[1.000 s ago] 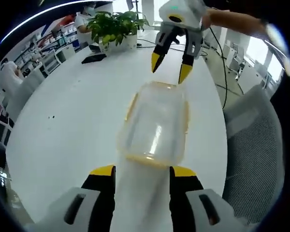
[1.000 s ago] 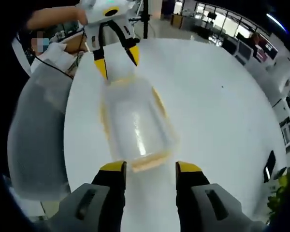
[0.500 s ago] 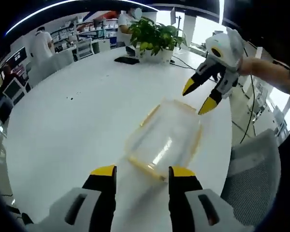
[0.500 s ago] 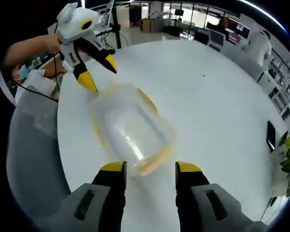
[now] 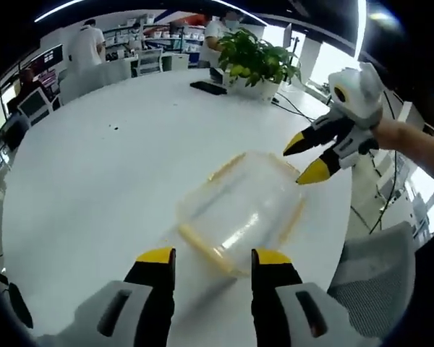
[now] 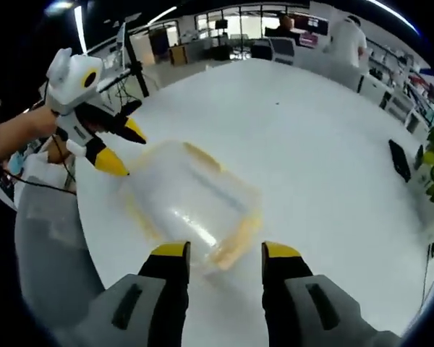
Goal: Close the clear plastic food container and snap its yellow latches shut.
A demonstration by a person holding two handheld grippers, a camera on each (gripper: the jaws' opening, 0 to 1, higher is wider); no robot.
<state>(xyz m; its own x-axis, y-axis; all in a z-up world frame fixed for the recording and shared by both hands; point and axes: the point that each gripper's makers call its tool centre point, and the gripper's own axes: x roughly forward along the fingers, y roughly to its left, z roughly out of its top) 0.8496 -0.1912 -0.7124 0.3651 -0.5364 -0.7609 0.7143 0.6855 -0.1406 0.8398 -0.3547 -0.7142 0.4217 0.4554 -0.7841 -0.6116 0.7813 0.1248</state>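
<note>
Container position decides the coming move: the clear plastic food container lies on the white table between the two grippers, its long axis running roughly from one toward the other, so each gripper faces one short end.

In the left gripper view, the left gripper has its yellow-tipped jaws parted and holding nothing; the container's near short end, with its yellow latch, sits just ahead of the tips and in line with the gap between them. The right gripper comes in from the far side, jaws parted and empty, one tip just beside the container's far corner; whether it touches cannot be told.

In the right gripper view, the right gripper is likewise open and empty, with the container directly ahead and a yellow latch at its near end close to the tips. The left gripper hovers at the far end.

The lid appears to sit on the container already, though its seating is hard to judge through the clear plastic. Both grippers look about equally near their ends. A potted plant stands well apart at the table's far edge.
</note>
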